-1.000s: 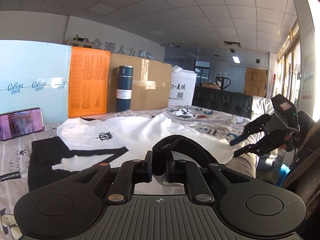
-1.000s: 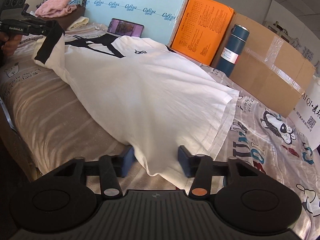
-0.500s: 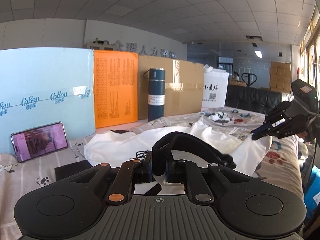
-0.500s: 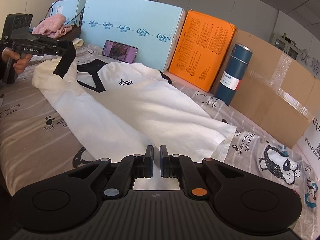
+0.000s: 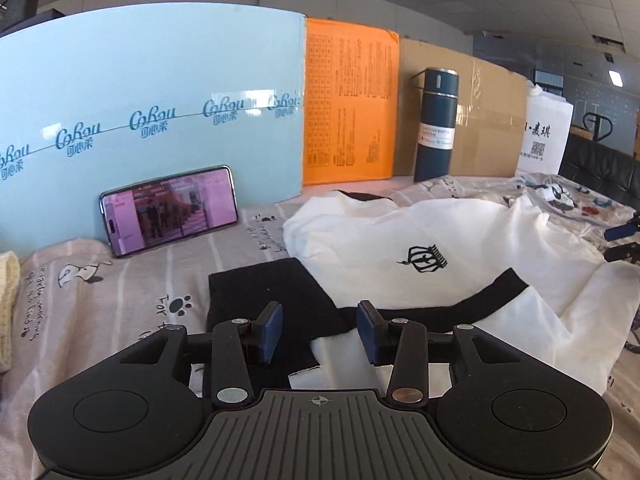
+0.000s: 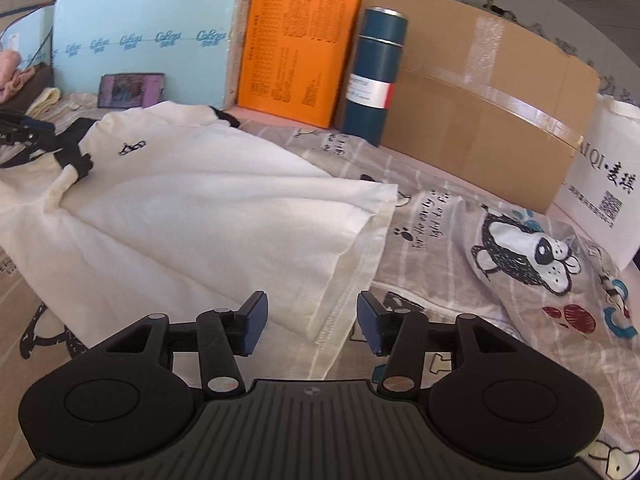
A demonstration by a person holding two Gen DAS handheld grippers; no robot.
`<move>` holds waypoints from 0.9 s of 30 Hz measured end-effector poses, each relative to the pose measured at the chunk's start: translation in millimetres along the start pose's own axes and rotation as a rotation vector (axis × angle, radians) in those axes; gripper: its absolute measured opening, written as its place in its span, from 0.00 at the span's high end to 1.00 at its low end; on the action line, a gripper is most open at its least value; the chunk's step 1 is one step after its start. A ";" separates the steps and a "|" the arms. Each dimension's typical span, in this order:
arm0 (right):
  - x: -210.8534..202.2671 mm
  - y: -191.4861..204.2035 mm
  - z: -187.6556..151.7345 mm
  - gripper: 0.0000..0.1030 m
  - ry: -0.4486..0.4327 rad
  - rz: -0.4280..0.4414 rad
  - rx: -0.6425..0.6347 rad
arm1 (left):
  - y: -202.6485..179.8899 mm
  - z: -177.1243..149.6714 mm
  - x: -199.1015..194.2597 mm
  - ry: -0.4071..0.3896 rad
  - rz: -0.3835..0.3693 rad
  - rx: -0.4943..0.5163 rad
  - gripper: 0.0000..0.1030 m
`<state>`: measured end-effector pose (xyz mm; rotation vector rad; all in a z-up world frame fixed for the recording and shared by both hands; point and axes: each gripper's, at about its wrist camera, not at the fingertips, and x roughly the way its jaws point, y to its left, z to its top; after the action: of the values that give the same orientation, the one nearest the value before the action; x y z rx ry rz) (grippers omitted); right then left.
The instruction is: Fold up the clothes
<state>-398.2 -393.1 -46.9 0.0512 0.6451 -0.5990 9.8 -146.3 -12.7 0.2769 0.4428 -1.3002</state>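
T-shirt (image 6: pixel 192 208) lies folded on bed (image 6: pixel 440 248); left tongs (image 5: pixel 320 332) and right tongs (image 6: pixel 308 322) opening, pads clear of the fabric between them.

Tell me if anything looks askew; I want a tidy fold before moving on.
The white cotton T-shirt with black trim lies rumpled, not squared: its black collar band is bunched near the left tool, and the hem corner is doubled unevenly by the right tool.
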 end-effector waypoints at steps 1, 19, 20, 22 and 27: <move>-4.5 -1.6 -1.6 0.47 -0.028 -0.012 0.036 | 0.8 0.9 -5.3 -0.011 -0.012 -0.014 0.44; -65.8 3.0 -47.2 0.18 -0.112 -0.186 0.782 | -17.2 -28.2 -79.8 -0.059 -0.084 -0.080 0.26; -70.5 4.1 -50.5 0.18 -0.108 -0.179 0.803 | -18.4 -30.8 -82.1 -0.055 -0.091 -0.075 0.26; -77.3 8.0 -54.1 0.18 -0.106 -0.166 0.831 | -21.1 -35.6 -86.7 -0.049 -0.107 -0.055 0.26; -72.4 16.7 -55.7 0.18 -0.058 -0.082 0.900 | -33.8 -47.2 -92.8 -0.023 -0.115 0.029 0.20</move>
<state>-466.0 -329.8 -52.0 0.8474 0.2798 -0.9288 -49.1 -54.0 -9.7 0.2635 0.4254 -1.4219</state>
